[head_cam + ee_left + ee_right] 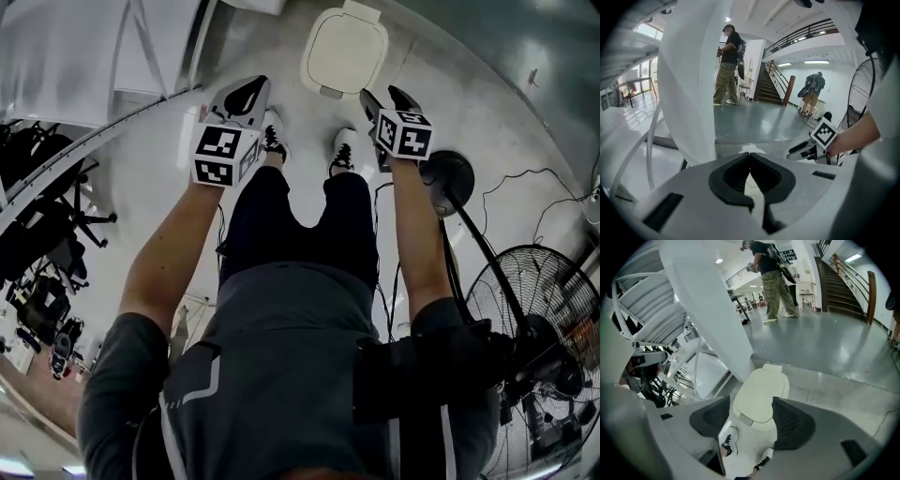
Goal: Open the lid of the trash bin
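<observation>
Pale hall floor (pixel 469 84). Bin (pixel 345 52), lid (pixel 761 397) down, stands just ahead of your shoes (pixel 274 136), long axis running away from you. Right tongs (pixel 389 98) nearer: jaws spread, empty, bin framed betw. them. Left tongs (pixel 248 92) pinched together, empty, off to bin's left. Both forearms slant down.

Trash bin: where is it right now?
In the head view the trash bin stands closed on the floor at top centre, just beyond the person's shoes and ahead of the right gripper.
</observation>
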`<state>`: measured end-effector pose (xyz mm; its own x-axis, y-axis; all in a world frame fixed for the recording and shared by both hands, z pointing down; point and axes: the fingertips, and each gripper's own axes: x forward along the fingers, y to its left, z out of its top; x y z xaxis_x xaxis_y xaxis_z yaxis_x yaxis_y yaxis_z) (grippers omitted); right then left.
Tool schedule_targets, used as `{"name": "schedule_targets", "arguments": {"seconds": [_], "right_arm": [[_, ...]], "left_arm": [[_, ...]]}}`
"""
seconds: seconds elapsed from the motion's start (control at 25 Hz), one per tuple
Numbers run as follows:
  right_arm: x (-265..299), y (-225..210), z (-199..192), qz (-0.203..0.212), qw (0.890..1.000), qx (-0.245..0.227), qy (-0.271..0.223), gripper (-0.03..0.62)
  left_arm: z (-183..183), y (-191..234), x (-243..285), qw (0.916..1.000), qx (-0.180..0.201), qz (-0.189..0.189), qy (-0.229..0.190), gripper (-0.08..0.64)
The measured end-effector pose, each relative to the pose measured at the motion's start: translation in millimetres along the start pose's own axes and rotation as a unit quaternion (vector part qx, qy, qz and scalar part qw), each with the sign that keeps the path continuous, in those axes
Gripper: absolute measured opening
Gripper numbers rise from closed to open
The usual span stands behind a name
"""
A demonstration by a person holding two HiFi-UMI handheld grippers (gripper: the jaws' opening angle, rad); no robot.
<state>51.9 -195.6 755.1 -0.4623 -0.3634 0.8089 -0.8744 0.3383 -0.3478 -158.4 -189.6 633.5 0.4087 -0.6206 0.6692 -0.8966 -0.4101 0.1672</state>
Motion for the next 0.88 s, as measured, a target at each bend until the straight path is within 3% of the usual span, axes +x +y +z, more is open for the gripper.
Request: {"name": "schedule_targets", "arguments": {"seconds": [0.48, 0.88], "right_arm": [[98, -18, -92, -0.024, 0.996, 0.046, 0.076, 0.318], [143, -30, -123, -0.038, 0.992, 0.076, 0.098, 0.364]], "left_arm": [[-71, 10, 42, 0.9985, -0.009, -0.021, 0.05, 0.009], [-111, 10, 72, 0.9959, -0.003, -0.035, 0.084, 0.009]]}}
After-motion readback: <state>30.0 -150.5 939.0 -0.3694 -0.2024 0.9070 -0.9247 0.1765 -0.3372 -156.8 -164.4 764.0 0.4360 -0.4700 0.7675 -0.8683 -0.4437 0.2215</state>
